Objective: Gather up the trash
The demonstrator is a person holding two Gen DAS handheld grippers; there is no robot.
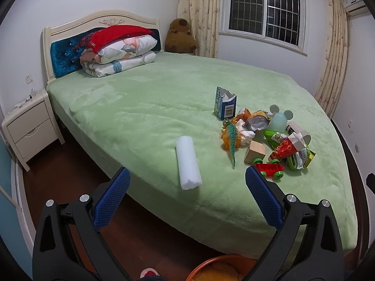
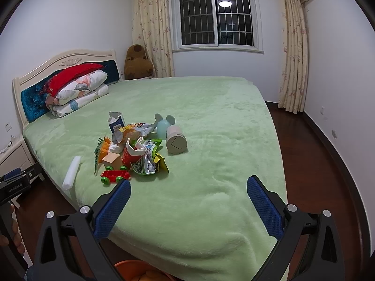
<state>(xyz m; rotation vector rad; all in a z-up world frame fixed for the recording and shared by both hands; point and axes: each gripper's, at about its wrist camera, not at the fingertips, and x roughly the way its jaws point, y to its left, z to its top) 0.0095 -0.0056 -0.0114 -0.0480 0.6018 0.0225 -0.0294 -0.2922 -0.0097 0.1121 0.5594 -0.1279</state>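
Left claw (image 1: 187, 188) spread wide, empty, above the bed edge. Right claw (image 2: 188, 195) equally wide, gripping nothing. Between them on the green fleece bed (image 2: 211, 117): crumpled snack wrappers (image 2: 146, 161) heaped among toys, torn blue carton (image 1: 225, 104) behind, white foam roll (image 1: 188, 162) just left. Orange bin rim (image 1: 211, 263) below.

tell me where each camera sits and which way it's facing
Left wrist: on the left tongs, open, off the bed's near corner, facing the white foam roll and blue-padded headboard; a red-toed foot shows below.
Right wrist: on the right tongs, open, at the bed's foot, facing the barred window; the left tongs show at its edge.
Both share the green blanket and litter pile.
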